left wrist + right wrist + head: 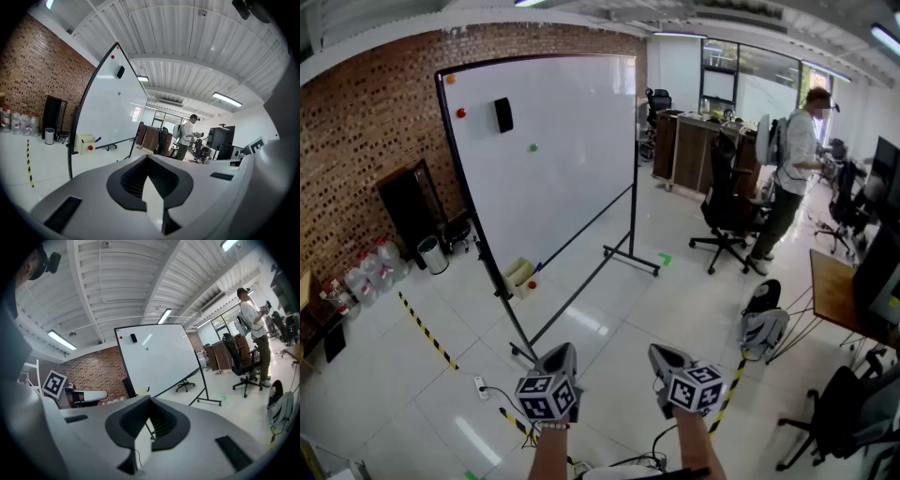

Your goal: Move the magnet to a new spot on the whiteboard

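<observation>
Nothing done yet: red magnet (pixel 460 113) untouched on whiteboard (pixel 562 159), well ahead of jaws. Left gripper (pixel 559 358), right gripper (pixel 667 359) closed, apparently empty.

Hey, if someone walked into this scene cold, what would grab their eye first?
The big freestanding whiteboard left of centre, before the brick wall, dotted with a red magnet, a green magnet and a black block. Low in front, the left gripper and right gripper hang shut and empty, well short of it.
</observation>
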A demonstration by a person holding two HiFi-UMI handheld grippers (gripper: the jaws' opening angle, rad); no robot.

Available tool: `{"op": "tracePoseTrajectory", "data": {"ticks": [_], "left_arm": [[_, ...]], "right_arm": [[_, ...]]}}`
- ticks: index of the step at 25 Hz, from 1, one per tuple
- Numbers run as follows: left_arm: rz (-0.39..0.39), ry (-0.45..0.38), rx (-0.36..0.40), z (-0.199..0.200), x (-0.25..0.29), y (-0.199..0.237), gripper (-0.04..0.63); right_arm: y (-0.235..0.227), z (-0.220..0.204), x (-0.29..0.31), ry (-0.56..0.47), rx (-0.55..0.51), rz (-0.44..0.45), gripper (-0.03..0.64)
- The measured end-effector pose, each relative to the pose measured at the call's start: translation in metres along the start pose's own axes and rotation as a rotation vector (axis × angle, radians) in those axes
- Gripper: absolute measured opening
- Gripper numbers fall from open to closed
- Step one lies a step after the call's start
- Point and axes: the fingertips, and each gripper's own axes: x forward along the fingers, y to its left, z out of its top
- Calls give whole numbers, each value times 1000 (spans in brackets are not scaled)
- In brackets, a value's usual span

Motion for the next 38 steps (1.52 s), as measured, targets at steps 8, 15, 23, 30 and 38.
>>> {"op": "tracePoseTrajectory", "data": {"ticks": [8, 15, 23, 30, 38], "left_arm": [[6, 10, 16, 0, 12, -8, -11], [17, 11, 26, -2, 21, -21, -11], [58, 6, 22, -8, 37, -44, -11], [124, -9, 13, -28, 42, -57, -11], [163, 12, 6, -28, 78, -37, -11]], "right_arm": [[-10, 5, 1, -4, 0, 9, 6], [-27, 7, -2, -5, 11, 23, 6], [-59, 15, -20, -14, 27, 55, 6], [-108, 1, -36, -4, 74, 73, 6], [-121, 7, 11, 16, 88, 131, 6]]}}
